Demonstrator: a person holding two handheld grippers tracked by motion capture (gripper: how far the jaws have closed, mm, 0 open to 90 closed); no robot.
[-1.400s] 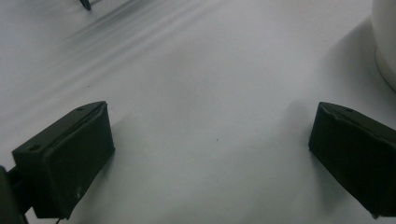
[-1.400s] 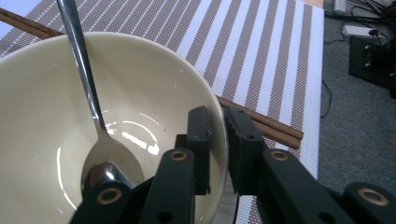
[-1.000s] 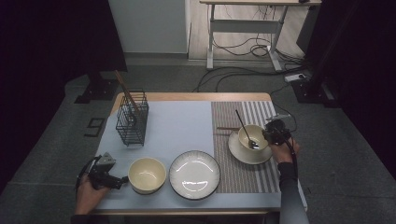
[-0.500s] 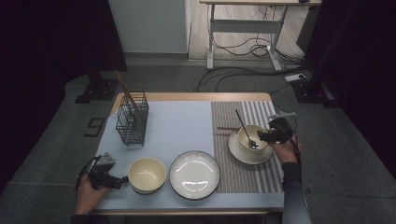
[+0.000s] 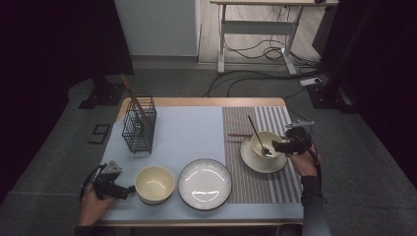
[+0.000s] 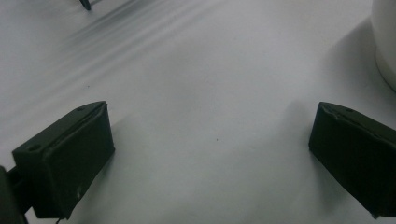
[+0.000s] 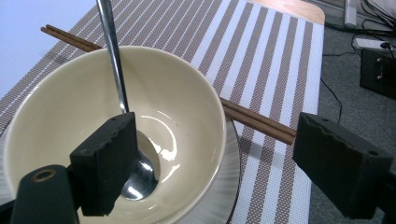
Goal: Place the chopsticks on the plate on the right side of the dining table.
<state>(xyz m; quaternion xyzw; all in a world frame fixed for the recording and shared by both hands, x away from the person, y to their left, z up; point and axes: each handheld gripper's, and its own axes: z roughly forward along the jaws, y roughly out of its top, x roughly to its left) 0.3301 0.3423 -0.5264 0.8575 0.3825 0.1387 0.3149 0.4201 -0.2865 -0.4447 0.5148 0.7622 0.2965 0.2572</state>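
A cream bowl stands on a white saucer on the striped placemat. A metal spoon leans in it, handle up and away. My right gripper hovers at the bowl's right rim, open; its jaws have just been opening. In the right gripper view the spoon runs past the left jaw of the right gripper, and the bowl's rim lies between the jaws, untouched. My left gripper rests open on the blue mat, left of a second cream bowl.
A striped-rim plate sits between the two bowls. Brown chopsticks lie on the placemat behind the saucer. A black wire basket holding sticks stands at the mat's far left. The second bowl's wall is close to the left gripper's right jaw.
The right gripper's jaws have spread apart beside the bowl and the hand has shifted slightly right. The spoon stays leaning in the bowl. The left hand has not moved.
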